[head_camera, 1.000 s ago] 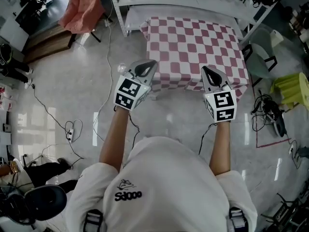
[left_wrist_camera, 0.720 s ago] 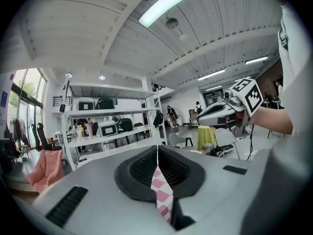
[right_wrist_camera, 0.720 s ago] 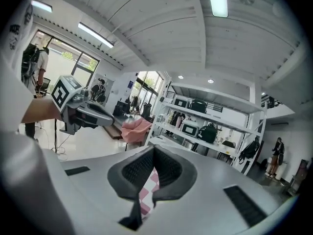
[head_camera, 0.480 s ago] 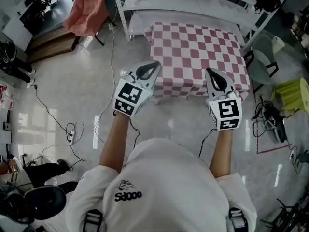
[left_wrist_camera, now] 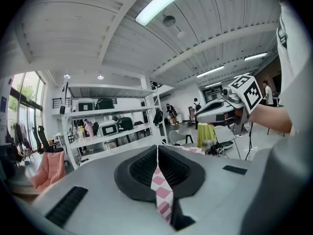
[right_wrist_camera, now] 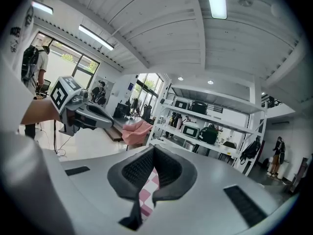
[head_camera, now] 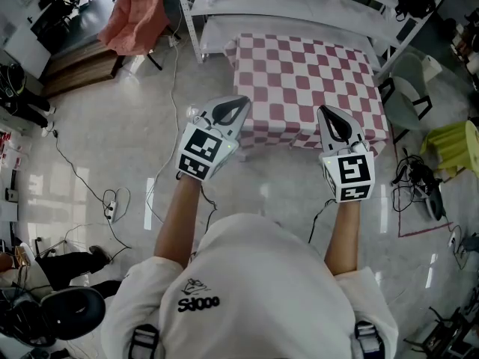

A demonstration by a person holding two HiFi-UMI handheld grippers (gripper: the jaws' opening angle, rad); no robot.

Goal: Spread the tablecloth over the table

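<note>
White T-shirt (head_camera: pixel 262 290), black logo (head_camera: pixel 198 302), dark shoulder straps (head_camera: pixel 144 341)

Shelving (head_camera: pixel 299 10) blocks beyond the tablecloth (head_camera: pixel 307 81) (open floor (head_camera: pixel 112 126) left).

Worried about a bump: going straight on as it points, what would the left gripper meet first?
Most likely the draped near corner of the tablecloth, whose edge the left gripper pinches; depth is unclear.

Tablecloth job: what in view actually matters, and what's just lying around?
In the job: checked tablecloth; left tongs and right tongs, each shut on its near edge.
Lying about: salmon cloth, white shelving, yellow-green object, floor cables, black chair.
</note>
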